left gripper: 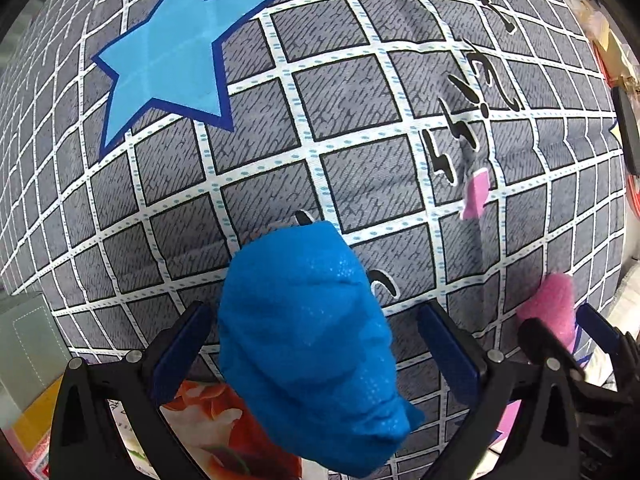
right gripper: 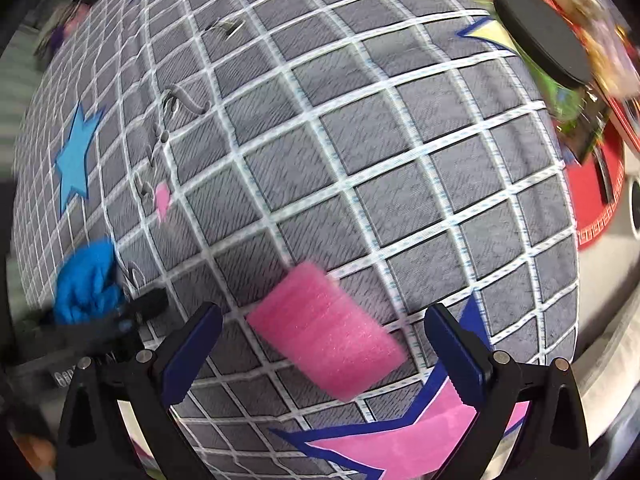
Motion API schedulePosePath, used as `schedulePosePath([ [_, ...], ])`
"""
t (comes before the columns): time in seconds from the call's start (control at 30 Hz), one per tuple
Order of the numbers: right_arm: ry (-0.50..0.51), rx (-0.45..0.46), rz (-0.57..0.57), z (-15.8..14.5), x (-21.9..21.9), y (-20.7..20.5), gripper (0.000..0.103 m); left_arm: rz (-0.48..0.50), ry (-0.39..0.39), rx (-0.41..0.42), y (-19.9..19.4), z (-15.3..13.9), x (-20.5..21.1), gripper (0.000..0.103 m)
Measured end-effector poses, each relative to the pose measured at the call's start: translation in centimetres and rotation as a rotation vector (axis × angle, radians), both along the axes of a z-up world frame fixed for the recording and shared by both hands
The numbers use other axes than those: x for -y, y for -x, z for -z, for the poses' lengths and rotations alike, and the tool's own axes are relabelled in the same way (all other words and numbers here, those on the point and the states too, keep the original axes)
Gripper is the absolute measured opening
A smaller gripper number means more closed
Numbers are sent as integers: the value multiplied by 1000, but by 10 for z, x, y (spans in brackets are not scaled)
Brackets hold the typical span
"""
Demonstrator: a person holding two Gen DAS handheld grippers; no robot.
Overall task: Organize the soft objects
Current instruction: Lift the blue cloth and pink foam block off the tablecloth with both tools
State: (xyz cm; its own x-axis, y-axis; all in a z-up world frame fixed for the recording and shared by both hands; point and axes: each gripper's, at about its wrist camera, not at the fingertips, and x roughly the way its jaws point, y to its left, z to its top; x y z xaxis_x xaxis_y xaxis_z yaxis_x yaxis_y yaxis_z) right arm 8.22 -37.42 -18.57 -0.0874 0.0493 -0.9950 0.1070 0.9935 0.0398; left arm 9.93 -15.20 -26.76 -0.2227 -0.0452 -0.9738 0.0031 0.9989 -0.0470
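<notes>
Blue cloth (left gripper: 312, 344) and pink foam (right gripper: 326, 330) are being straddled by wide-open, empty fingers, so either could be nudged away during closing.

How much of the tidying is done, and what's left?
Nothing looks put away yet. The crumpled blue cloth sits between the open left tongs, and the pink foam sponge block sits between the open right tongs; neither is gripped. Both lie loose on the grey checked star-print sheet, waiting for sorting.

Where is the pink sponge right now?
In the right wrist view the pink sponge lies on the gray checked cloth, between the open right gripper's fingers, with the blue cloth far to its left.
</notes>
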Motion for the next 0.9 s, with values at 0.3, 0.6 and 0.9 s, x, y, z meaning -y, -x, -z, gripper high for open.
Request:
schedulePosePath([
  [0.3, 8, 61, -269, -21, 25, 32, 102, 15, 0, -17, -11, 8, -2, 103],
  [0.6, 96, 62, -524, -13, -53, 79, 102, 11, -3, -12, -8, 6, 0, 103],
  [0.9, 90, 16, -528, -6, -46, 77, 103, 20, -3, -15, -7, 6, -3, 103],
])
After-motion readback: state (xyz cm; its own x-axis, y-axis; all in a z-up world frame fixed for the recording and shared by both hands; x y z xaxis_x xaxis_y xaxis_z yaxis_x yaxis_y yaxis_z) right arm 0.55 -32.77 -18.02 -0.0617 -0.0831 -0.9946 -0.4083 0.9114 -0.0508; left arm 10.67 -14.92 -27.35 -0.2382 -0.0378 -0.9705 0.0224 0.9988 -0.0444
